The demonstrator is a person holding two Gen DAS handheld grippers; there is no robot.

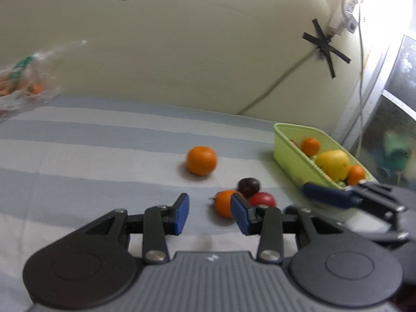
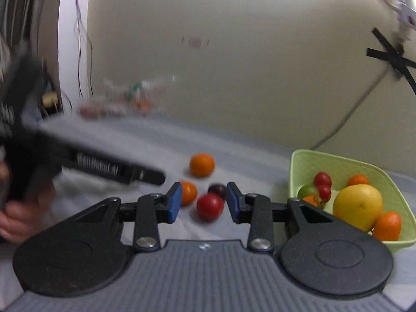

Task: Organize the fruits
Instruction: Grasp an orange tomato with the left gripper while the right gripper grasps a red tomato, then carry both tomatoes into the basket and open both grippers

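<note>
Right gripper (image 2: 202, 204), jaws spread and empty, has the red fruit (image 2: 210, 206) dead ahead at twelve o'clock, nearer than the equally spread left gripper (image 1: 209, 214).

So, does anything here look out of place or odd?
Four fruits lie loose on the striped cloth, outside the green basket: a large orange, a smaller orange, a dark plum and a red tomato. Nothing looks spilled or damaged.
</note>
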